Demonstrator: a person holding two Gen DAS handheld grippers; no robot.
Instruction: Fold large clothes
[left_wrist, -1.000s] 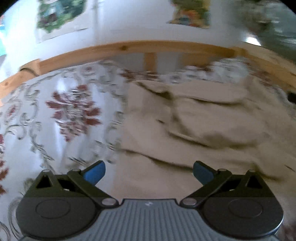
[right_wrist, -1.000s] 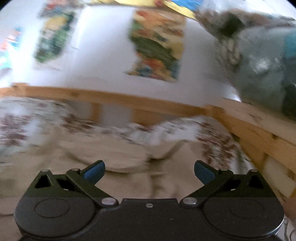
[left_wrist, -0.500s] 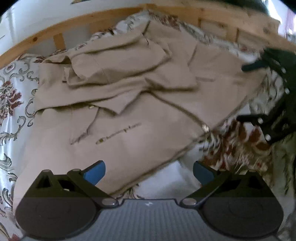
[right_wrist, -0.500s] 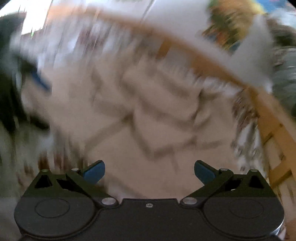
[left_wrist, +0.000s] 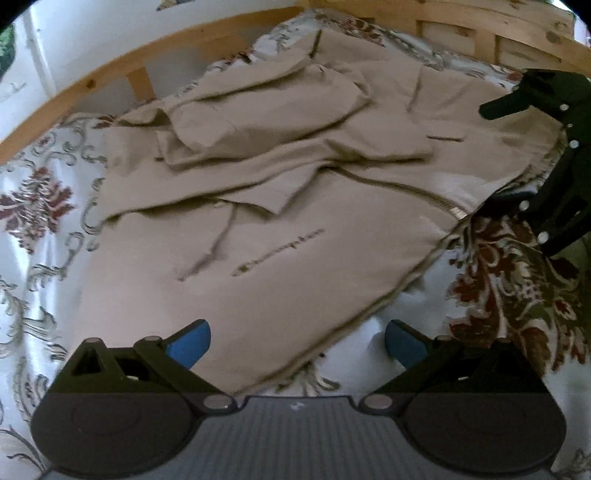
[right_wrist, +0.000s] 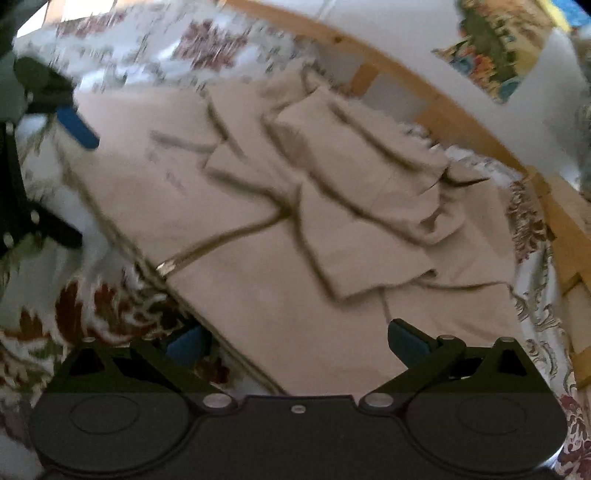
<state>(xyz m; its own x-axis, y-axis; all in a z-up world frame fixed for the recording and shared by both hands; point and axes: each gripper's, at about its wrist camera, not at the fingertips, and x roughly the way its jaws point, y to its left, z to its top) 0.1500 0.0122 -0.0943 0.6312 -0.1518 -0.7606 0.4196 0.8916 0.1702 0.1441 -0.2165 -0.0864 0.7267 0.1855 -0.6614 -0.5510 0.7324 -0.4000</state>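
While both grippers' jaws gape empty, only left cam shows beige hoodie chest lettering clearly.

One beige zip-up sweatshirt lies on one floral bedspread, bounded by one wooden bed rail. Two grippers are present, the left gripper and the right gripper, each bearing two blue fingertips. One colourful wall poster is visible in the right wrist view.
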